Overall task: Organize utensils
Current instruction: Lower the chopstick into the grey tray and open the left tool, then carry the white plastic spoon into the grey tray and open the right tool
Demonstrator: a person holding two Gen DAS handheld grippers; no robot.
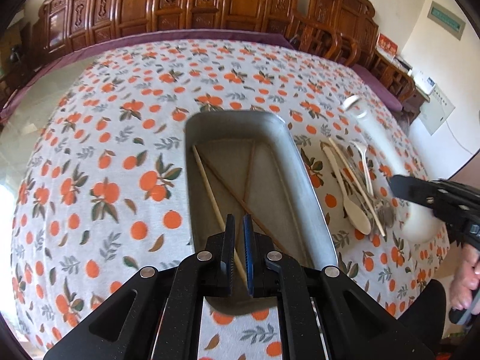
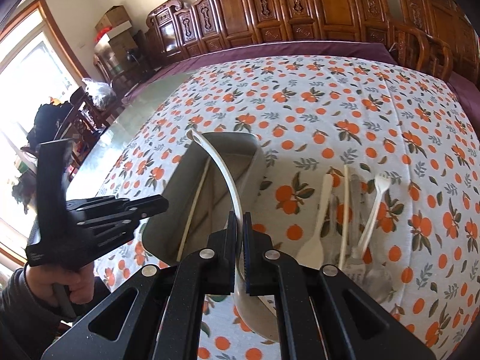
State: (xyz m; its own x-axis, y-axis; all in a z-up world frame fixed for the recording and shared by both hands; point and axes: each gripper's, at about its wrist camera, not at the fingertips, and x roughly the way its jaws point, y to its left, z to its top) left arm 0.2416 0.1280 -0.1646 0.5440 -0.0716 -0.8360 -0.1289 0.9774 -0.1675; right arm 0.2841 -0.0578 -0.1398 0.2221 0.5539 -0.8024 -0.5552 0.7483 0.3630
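A grey metal tray (image 1: 303, 177) lies on the orange-print tablecloth and holds several chopsticks (image 1: 210, 192). My left gripper (image 1: 239, 222) is shut and empty, hovering over the tray's near end. My right gripper (image 2: 239, 219) is shut on a large white ladle (image 2: 223, 174), gripping its handle above the tray (image 2: 180, 186); the ladle also shows blurred in the left wrist view (image 1: 378, 138). Right of the tray lie a white spoon (image 1: 348, 195), a chopstick (image 1: 357, 186), a small white spoon (image 1: 364, 162) and metal utensils (image 1: 381, 210).
Carved wooden chairs (image 1: 210, 3) line the far side of the table. The purple table edge (image 1: 180, 34) borders the cloth. A window and cluttered furniture (image 2: 60, 105) stand to the left. The person's hands hold both gripper handles.
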